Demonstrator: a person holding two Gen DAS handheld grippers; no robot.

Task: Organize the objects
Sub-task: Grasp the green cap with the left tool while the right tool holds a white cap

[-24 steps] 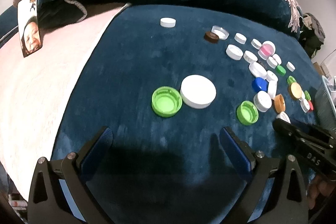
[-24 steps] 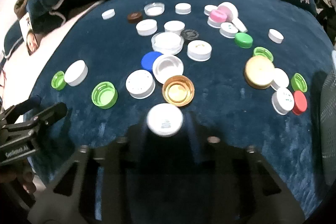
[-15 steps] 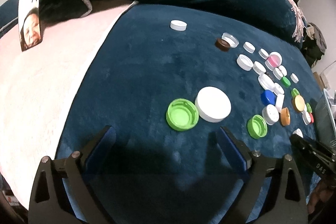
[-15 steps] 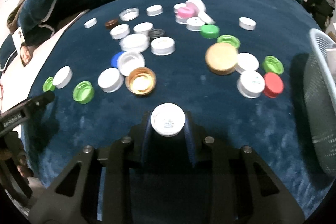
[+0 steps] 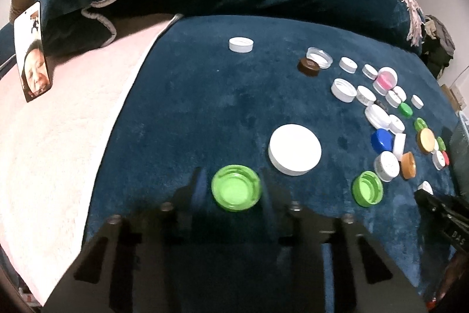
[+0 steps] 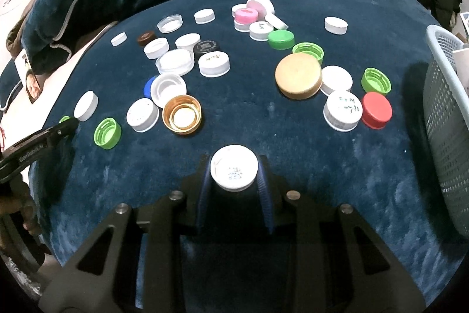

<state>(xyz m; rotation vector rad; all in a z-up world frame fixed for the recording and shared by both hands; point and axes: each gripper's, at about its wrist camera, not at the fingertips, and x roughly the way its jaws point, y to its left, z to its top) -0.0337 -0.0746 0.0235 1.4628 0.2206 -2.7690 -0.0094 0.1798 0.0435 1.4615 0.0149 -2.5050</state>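
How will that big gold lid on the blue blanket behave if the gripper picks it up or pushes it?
The gold lid looks rigid, probably light. It is wider than the caps the grippers hold, so the jaws may need to open wide. Lying flat on the plush blue blanket, it should drag, not roll, likely nudging the white cap touching it.

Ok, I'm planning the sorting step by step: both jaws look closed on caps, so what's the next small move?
Probably carry the white cap held by the right gripper over to the mesh basket at the right edge and drop it in. The left gripper already clamps a green cap, which can follow.
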